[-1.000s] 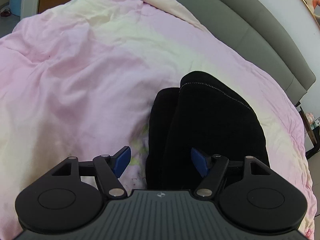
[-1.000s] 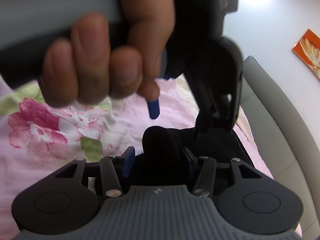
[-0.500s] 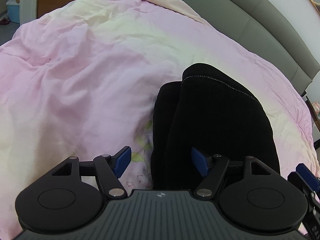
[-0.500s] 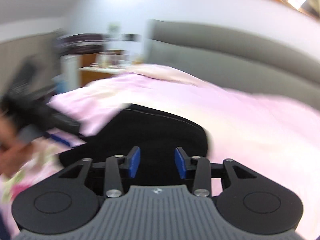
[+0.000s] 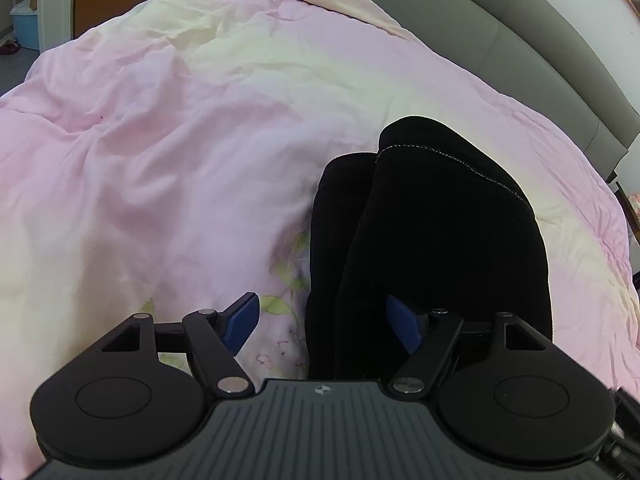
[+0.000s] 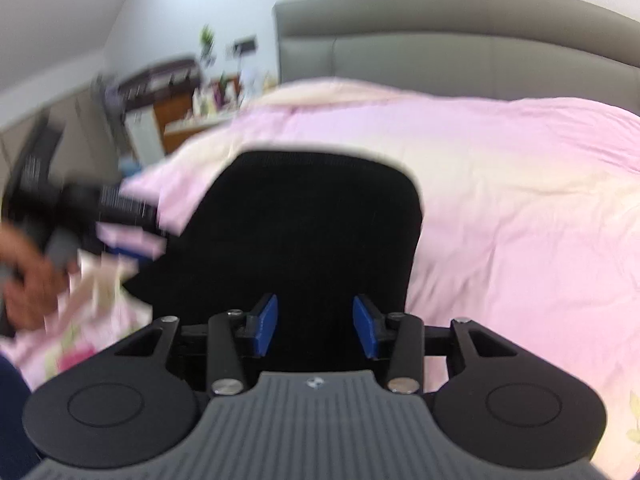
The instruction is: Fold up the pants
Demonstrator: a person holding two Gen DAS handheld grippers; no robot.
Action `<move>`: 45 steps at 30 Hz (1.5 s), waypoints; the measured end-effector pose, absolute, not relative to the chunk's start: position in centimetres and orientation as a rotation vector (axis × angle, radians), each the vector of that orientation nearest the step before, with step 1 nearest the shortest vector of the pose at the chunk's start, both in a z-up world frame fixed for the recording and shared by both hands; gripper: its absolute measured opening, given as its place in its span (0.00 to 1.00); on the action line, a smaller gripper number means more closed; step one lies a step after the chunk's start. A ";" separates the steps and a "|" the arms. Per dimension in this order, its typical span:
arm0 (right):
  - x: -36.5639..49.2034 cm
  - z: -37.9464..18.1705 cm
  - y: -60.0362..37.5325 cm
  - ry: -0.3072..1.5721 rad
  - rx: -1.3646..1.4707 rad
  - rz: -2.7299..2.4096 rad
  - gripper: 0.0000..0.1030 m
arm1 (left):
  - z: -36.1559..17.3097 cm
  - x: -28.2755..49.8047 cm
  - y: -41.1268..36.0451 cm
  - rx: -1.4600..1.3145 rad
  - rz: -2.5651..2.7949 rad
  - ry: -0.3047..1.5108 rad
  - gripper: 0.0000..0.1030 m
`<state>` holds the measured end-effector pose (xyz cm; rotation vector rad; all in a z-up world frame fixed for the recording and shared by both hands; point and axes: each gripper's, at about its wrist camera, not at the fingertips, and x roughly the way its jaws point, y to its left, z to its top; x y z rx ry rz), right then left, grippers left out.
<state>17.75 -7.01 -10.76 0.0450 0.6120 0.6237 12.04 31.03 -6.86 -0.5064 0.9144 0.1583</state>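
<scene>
The black pants lie folded in a compact stack on the pink duvet. My left gripper is open and empty, its blue pads straddling the near left edge of the stack. In the right wrist view the pants fill the middle. My right gripper is open and empty just above their near edge. The left gripper and the hand holding it show blurred at the left of that view.
A grey padded headboard runs behind the bed, also in the right wrist view. A wooden desk with small items and a blue bin stand beyond the far side.
My right gripper has let go of the pants, opened and swung round to the other side of the stack. My left gripper stayed open and drew back slightly.
</scene>
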 end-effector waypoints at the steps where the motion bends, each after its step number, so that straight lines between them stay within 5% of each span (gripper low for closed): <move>1: 18.7 -10.1 -7.3 0.608 0.080 0.607 0.45 | -6.8 12.0 31.1 -0.509 0.158 0.915 0.83; 12: 33.4 -11.8 -4.0 0.841 0.327 0.469 0.54 | -7.2 11.9 31.7 -0.545 0.138 0.934 0.83; 20: 32.6 -11.8 2.5 0.734 -0.026 0.509 0.56 | -7.4 11.8 31.6 -0.531 0.090 0.972 0.83; 23: 32.9 -14.2 2.7 0.714 -0.087 0.470 0.57 | -8.9 12.8 31.0 -0.508 0.076 0.994 0.98; 45: 26.9 -11.9 -13.4 0.727 0.271 0.456 0.66 | -6.8 12.6 32.1 -0.631 0.058 0.848 0.91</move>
